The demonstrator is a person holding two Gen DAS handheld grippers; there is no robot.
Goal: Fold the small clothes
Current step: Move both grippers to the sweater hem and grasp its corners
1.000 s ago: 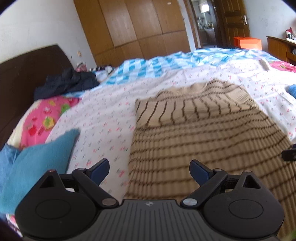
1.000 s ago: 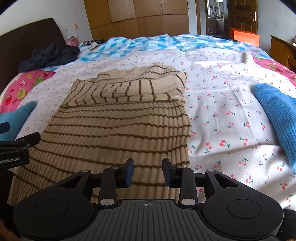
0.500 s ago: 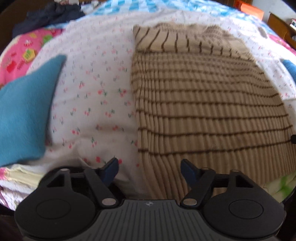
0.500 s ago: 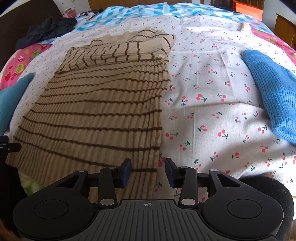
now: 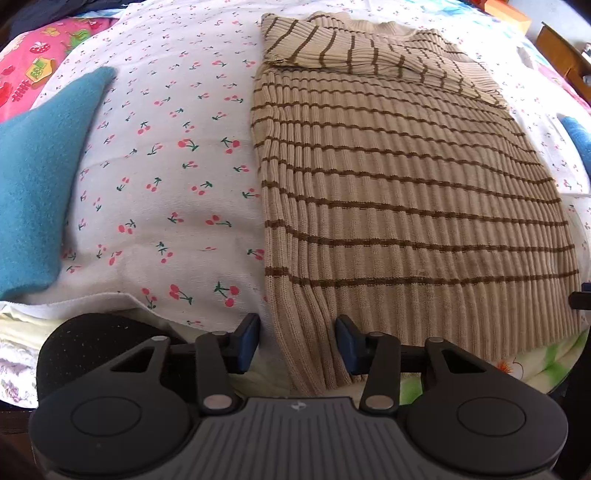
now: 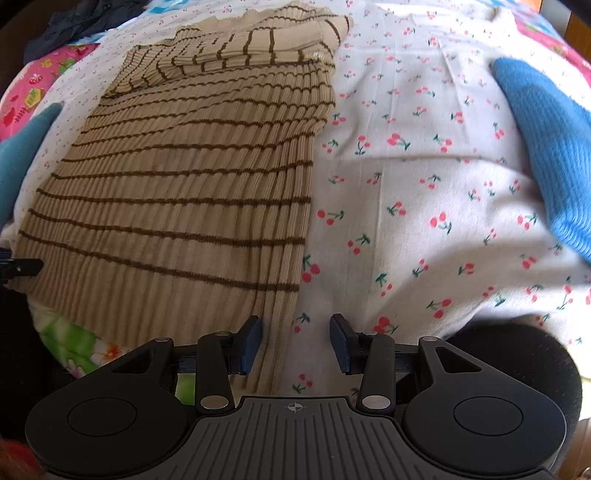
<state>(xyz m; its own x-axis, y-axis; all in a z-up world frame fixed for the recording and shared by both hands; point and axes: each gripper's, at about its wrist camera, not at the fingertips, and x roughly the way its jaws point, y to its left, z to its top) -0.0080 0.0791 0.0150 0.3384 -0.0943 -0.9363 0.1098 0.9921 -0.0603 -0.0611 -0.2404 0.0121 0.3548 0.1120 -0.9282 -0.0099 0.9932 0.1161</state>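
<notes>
A beige sweater with brown stripes (image 5: 406, 206) lies flat on the cherry-print sheet (image 5: 177, 177), its sleeves folded across the chest at the far end. My left gripper (image 5: 297, 341) points down at the hem's near left corner. Its jaws are closing with that corner between them, and a gap still shows beside the pads. In the right wrist view the same sweater (image 6: 192, 177) fills the left half. My right gripper (image 6: 295, 341) straddles the hem's near right corner, partly open, and its pads are not pressing the cloth.
A teal cloth (image 5: 33, 184) lies left of the sweater and a blue knit piece (image 6: 546, 147) lies to its right. Pink patterned bedding (image 5: 33, 62) and dark clothes (image 6: 85, 18) sit at the far left. The bed's near edge runs under both grippers.
Both grippers have tipped downward and come in over the sweater's near hem corners. The left jaws have narrowed a lot; the right jaws have widened slightly.
</notes>
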